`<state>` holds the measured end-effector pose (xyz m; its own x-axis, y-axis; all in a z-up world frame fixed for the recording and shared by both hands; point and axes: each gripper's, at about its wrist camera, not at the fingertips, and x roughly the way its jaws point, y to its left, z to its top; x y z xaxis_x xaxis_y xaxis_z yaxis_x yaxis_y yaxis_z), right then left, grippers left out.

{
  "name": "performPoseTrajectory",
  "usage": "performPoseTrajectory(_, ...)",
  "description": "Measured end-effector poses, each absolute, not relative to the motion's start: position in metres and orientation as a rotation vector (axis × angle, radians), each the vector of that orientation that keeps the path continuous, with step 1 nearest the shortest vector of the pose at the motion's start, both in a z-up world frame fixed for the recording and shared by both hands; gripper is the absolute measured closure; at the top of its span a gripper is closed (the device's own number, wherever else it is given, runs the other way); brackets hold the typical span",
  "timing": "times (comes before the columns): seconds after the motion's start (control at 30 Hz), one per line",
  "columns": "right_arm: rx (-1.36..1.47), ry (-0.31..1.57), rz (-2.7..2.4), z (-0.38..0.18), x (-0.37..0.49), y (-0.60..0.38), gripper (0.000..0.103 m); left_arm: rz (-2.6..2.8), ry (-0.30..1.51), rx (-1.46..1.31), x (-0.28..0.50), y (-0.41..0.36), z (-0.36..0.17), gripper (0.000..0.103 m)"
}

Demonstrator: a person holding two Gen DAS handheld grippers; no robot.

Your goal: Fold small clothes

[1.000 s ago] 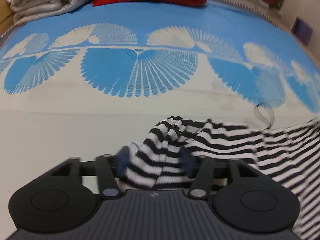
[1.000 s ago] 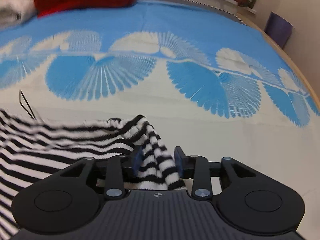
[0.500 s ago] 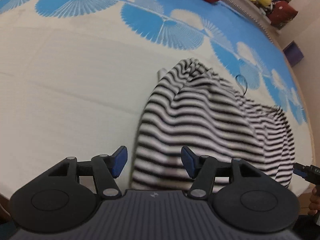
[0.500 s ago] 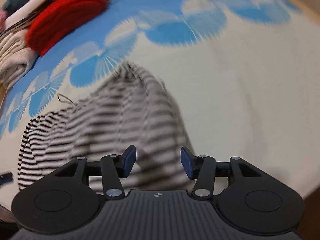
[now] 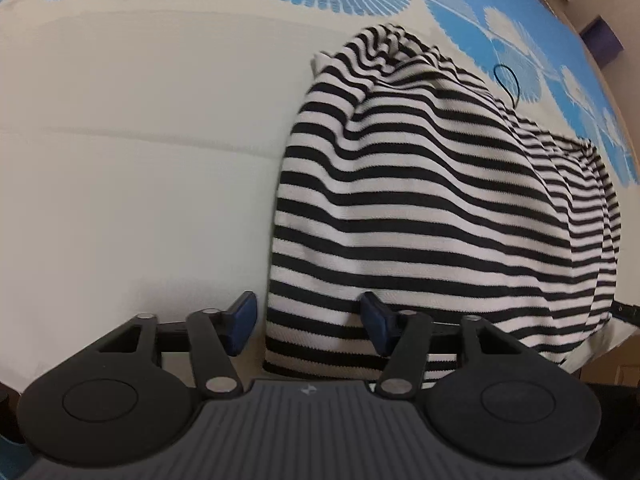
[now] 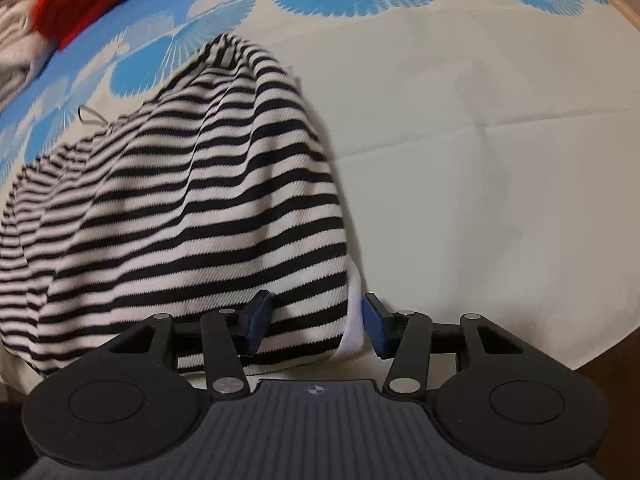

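Observation:
A black-and-white striped garment point(image 5: 440, 208) lies folded over on the cream and blue bedspread, near its front edge. It also shows in the right wrist view point(image 6: 192, 216). My left gripper point(image 5: 308, 326) is open, its blue pads either side of the garment's near left corner. My right gripper point(image 6: 316, 326) is open around the garment's near right corner, where a white tag or lining peeks out. Neither gripper holds the cloth.
A red folded knit point(image 6: 76, 8) and pale folded clothes point(image 6: 12, 52) lie at the far left of the bed. A thin black loop point(image 5: 506, 84) lies beyond the garment. The bed's front edge point(image 6: 592, 356) drops off just right of my right gripper.
Both grippers let go of the striped garment's corners, opened and drew back toward the bed's front edge. The garment now lies folded over on itself.

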<state>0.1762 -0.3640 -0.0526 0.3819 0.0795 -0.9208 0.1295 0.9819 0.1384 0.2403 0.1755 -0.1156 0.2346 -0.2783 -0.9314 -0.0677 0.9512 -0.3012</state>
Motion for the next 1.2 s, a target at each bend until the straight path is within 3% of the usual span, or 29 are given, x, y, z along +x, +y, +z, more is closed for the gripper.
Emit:
performPoseTrajectory(0.03, 0.2, 1.175, -0.019, -0.052, 0.177, -0.363, 0.066, -0.167, 1.334, -0.307, 0.241, 0.174, -0.116, 0.065)
performPoseTrajectory(0.1, 0.214, 1.147, 0.007, -0.047, 0.177, -0.364, 0.09, -0.209, 1.326, -0.295, 0.241, 0.17, -0.115, 0.097)
performPoseTrajectory(0.2, 0.291, 1.04, 0.023, -0.027, 0.173, -0.374, 0.093, -0.234, 1.258, -0.3, 0.237, 0.172, -0.102, 0.099)
performPoseTrajectory(0.3, 0.373, 0.952, 0.02, -0.012, 0.168, -0.39, 0.093, -0.221, 1.219, -0.359, 0.234, 0.185, -0.097, 0.1)
performPoseTrajectory(0.43, 0.308, 1.148, -0.077, -0.045, 0.175, -0.392, 0.094, -0.129, 1.354, -0.298, 0.235, 0.181, -0.121, 0.1)
performPoseTrajectory(0.53, 0.238, 1.187, -0.091, -0.053, 0.178, -0.383, 0.09, -0.117, 1.365, -0.246, 0.236, 0.168, -0.119, 0.097)
performPoseTrajectory(0.67, 0.124, 1.089, -0.14, -0.034, 0.174, -0.371, 0.075, -0.086, 1.229, -0.197, 0.238, 0.157, -0.094, 0.079)
performPoseTrajectory(0.87, 0.098, 0.876, -0.017, -0.004, 0.169, -0.36, 0.072, -0.24, 1.052, -0.224, 0.242, 0.123, -0.064, 0.078)
performPoseTrajectory(1.0, 0.079, 0.995, 0.084, -0.025, 0.182, -0.341, 0.065, -0.299, 1.112, -0.139, 0.246, 0.092, -0.074, 0.077)
performPoseTrajectory(1.1, -0.03, 1.126, 0.048, -0.051, 0.189, -0.333, 0.062, -0.281, 1.186, -0.073, 0.256, 0.077, -0.093, 0.069)
performPoseTrajectory(1.2, -0.031, 1.127, 0.038, -0.047, 0.19, -0.334, 0.062, -0.255, 1.228, -0.09, 0.262, 0.076, -0.101, 0.067)
